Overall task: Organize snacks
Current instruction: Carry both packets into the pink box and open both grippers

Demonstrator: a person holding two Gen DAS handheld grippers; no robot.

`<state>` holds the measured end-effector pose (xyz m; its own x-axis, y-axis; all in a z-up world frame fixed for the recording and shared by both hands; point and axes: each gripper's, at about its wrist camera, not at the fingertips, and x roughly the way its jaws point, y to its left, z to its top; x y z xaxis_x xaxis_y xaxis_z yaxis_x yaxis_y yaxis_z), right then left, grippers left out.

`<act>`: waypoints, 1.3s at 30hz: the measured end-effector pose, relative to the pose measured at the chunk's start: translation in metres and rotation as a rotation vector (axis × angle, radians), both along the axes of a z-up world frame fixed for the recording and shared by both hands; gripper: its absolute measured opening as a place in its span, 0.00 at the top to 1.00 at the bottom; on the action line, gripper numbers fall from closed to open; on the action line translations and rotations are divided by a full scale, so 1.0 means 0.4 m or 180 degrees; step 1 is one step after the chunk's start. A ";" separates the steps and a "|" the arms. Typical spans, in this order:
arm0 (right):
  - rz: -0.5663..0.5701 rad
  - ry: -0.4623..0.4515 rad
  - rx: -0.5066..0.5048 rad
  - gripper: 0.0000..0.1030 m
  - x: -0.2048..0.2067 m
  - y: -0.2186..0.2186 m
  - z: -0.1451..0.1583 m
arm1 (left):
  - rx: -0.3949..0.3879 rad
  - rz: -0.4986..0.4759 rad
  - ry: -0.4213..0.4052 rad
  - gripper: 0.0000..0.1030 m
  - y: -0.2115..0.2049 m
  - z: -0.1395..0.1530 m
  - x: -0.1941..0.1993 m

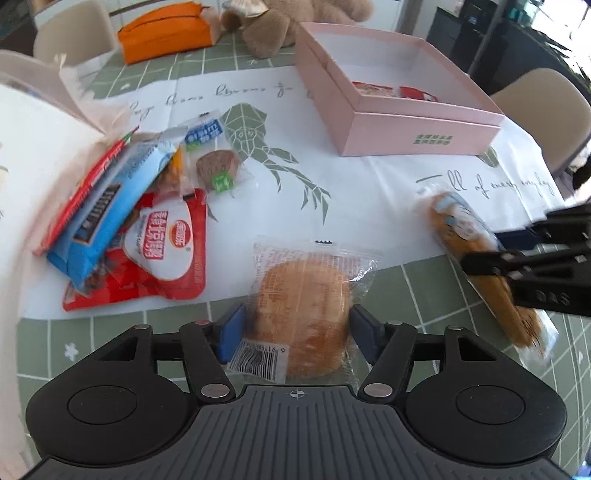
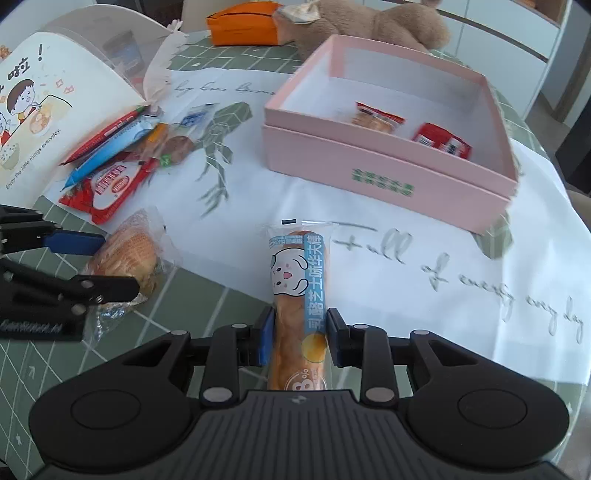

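My left gripper [image 1: 295, 332] is shut on a round bun in a clear wrapper [image 1: 303, 314], seen too in the right wrist view [image 2: 125, 254]. My right gripper [image 2: 299, 339] is shut on a long bread stick in a blue-labelled wrapper [image 2: 299, 291], seen too in the left wrist view [image 1: 480, 254]. A pink box [image 2: 369, 170] stands ahead and holds a cracker packet [image 2: 375, 118] and a red packet [image 2: 441, 142]. A pile of loose snack packets [image 1: 129, 221] lies at the left.
A white printed bag [image 2: 48, 103] lies open at the far left behind the pile. An orange pouch [image 1: 166, 29] and a brown plush toy [image 1: 291, 18] sit at the back. A white printed sheet [image 2: 406, 288] covers the green tiled tablecloth. Chairs stand around the table.
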<state>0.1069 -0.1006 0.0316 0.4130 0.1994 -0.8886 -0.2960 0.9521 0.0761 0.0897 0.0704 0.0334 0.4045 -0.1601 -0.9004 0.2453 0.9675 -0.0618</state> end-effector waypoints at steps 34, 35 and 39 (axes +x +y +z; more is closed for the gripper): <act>-0.0409 -0.0323 0.0169 0.73 -0.036 -0.179 0.178 | -0.0451 -0.0073 -0.0762 0.47 -0.234 0.277 0.296; -0.0409 -0.0352 0.0133 0.73 -0.033 -0.178 0.185 | -0.0461 -0.0052 -0.0762 0.47 -0.218 0.275 0.281; -0.0390 -0.0536 0.0201 0.73 0.005 -0.176 0.256 | -0.0508 0.0132 -0.0632 0.47 -0.137 0.232 0.229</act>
<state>0.1090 -0.1711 0.1338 0.5792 0.1916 -0.7923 -0.1920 0.9767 0.0959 0.1812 0.0156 0.1262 0.5800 -0.2735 -0.7674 0.2283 0.9588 -0.1691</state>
